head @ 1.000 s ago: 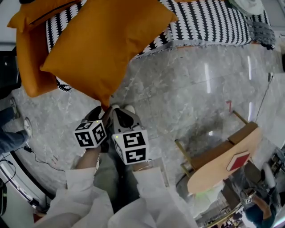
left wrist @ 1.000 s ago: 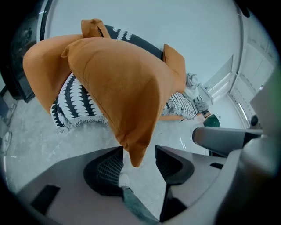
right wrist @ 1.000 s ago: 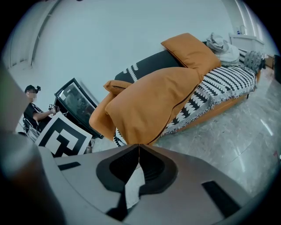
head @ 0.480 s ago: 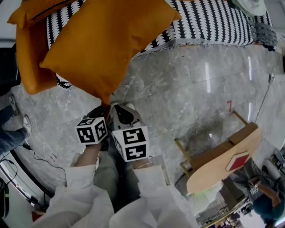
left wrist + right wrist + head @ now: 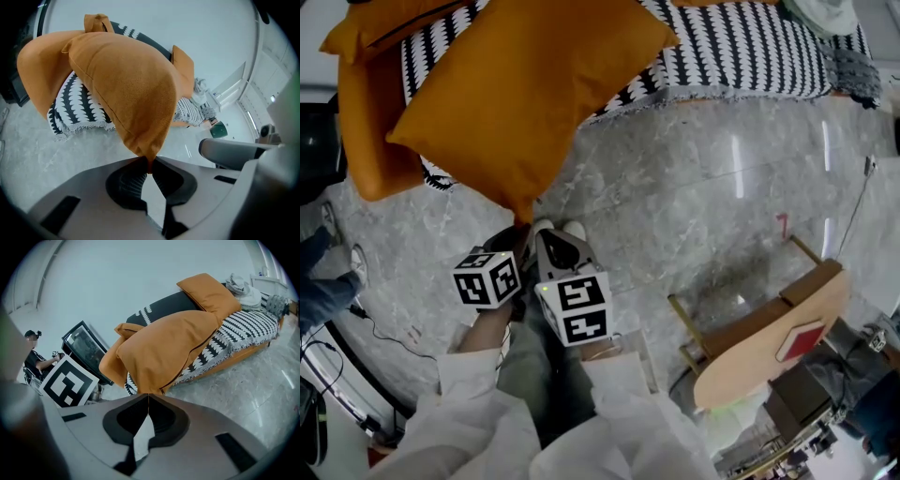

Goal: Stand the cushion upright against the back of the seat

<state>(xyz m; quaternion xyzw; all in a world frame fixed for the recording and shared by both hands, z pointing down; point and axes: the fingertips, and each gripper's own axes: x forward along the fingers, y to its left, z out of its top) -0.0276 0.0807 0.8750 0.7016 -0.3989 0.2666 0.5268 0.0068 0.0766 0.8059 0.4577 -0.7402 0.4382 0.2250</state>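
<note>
A big orange cushion (image 5: 516,84) leans off the black-and-white patterned sofa (image 5: 741,47) and juts out over the floor. Its lowest corner is between both grippers, which sit side by side. My left gripper (image 5: 517,231) has just been closing, and its jaws now pinch that corner (image 5: 149,157). Beside it, my right gripper (image 5: 536,229) is shut on the same corner's edge (image 5: 148,392). In the right gripper view the cushion (image 5: 164,352) hides part of the seat. Another orange cushion (image 5: 211,291) rests against the sofa's dark back.
A further orange cushion (image 5: 366,141) hangs at the sofa's left end. A tipped wooden chair (image 5: 769,328) lies on the grey marble floor (image 5: 694,187) at the right. A dark screen (image 5: 86,350) and a person (image 5: 35,359) are left of the sofa; cables (image 5: 384,337) trail nearby.
Almost nothing: the left gripper's marker cube has shifted slightly, and the cushion corner stays between the two grippers.
</note>
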